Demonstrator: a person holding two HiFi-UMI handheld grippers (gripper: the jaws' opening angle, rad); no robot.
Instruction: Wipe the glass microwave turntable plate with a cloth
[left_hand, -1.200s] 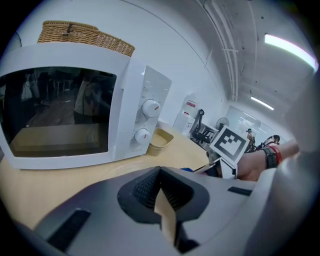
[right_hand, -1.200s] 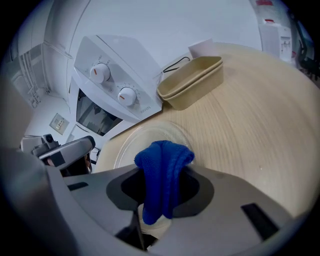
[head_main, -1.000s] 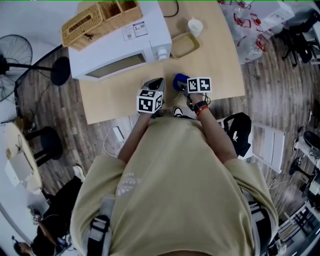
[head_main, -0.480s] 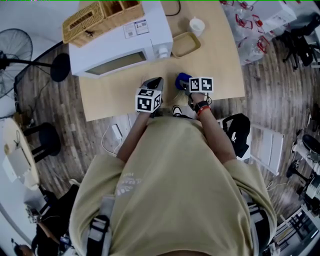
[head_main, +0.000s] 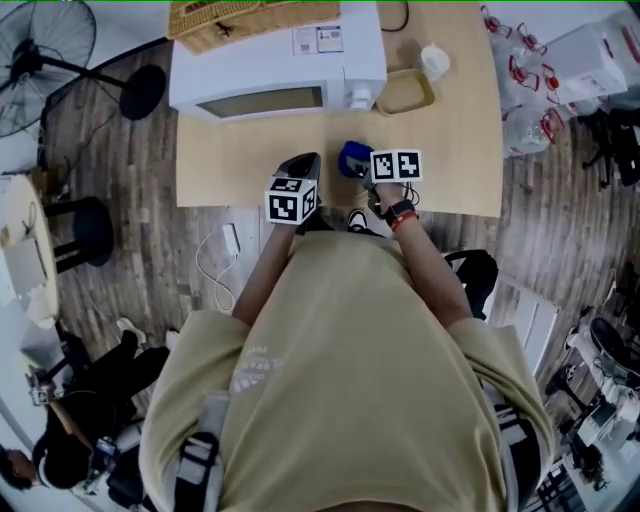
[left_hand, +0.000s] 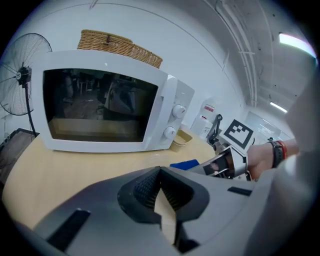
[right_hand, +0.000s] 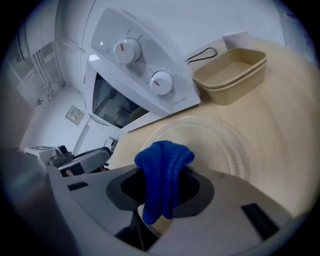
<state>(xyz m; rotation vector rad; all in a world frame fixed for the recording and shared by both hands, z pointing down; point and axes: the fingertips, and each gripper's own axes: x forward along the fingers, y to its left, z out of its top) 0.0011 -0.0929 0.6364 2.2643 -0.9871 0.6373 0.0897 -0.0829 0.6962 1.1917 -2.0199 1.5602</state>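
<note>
The clear glass turntable plate (right_hand: 222, 145) lies flat on the wooden table (head_main: 240, 165), in front of the microwave's knobs. My right gripper (right_hand: 161, 175) is shut on a folded blue cloth (right_hand: 161, 157), which it holds just over the plate's near rim. In the head view the cloth (head_main: 352, 158) pokes out ahead of the right gripper (head_main: 395, 168). My left gripper (left_hand: 160, 172) hovers over the table left of it, its jaws shut with nothing between them. From the left gripper view the cloth (left_hand: 184, 164) and the right gripper (left_hand: 227, 161) show at the right.
A white microwave (head_main: 280, 70) with its door shut stands at the back of the table, a wicker basket (head_main: 250, 18) on top. A tan tray (head_main: 405, 92) and a white cup (head_main: 435, 60) sit to its right. A fan (left_hand: 22, 80) stands left.
The head view has swung, so the microwave now sits squarer and higher in the picture. Both grippers stay near the table's front edge, the right one still holding the blue cloth.
</note>
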